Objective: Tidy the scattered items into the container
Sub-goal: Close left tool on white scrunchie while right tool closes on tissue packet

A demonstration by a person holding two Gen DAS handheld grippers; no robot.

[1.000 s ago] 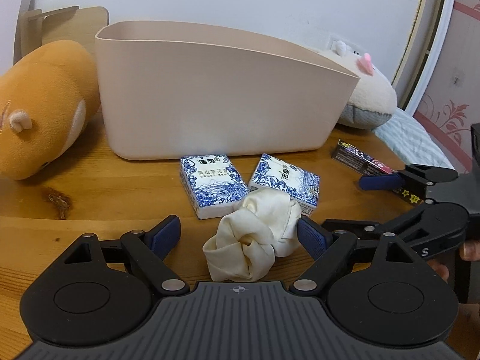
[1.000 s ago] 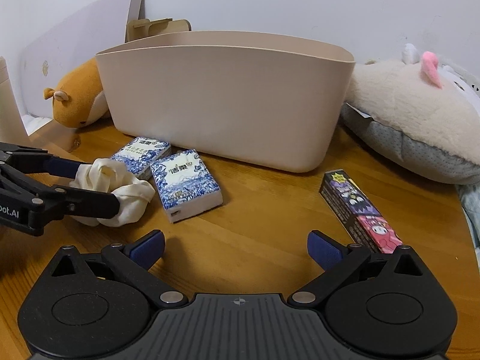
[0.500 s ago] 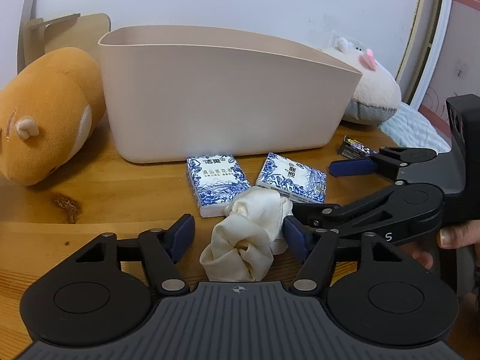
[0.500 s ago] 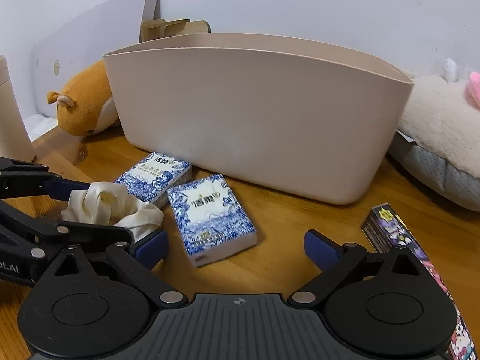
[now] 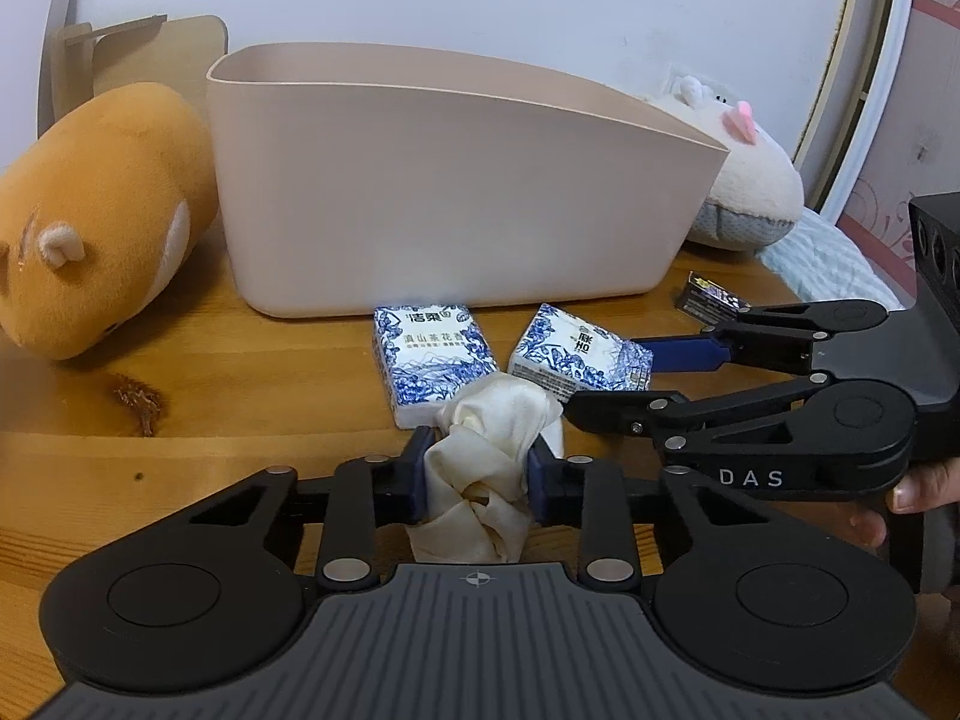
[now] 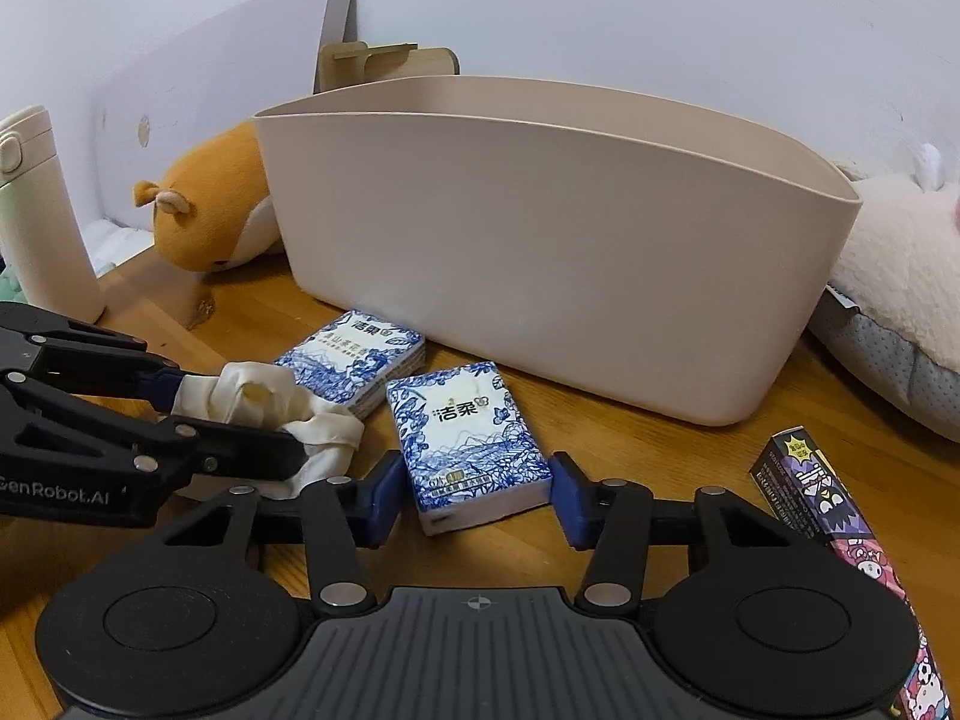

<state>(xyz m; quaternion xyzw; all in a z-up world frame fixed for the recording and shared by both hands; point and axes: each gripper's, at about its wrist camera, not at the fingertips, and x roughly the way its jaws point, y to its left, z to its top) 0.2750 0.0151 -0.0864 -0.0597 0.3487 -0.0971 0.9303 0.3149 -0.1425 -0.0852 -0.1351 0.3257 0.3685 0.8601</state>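
Two tissue packs [image 6: 474, 438] beside beige bin [image 6: 540, 240], interior hidden.

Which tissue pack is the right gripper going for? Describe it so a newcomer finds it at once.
Start at the big beige container on the wooden table. Two blue-and-white tissue packs lie before it; the target tissue pack lies between the closing right gripper jaws, nearer the camera, clear of the cream cloth.

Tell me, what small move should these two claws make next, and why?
Probably finish closing, then lift. The left gripper, jaws closing, already pinches the cream scrunchie; the right gripper, also closing, straddles a tissue pack that looks not quite clamped. Both belong in the beige container behind.
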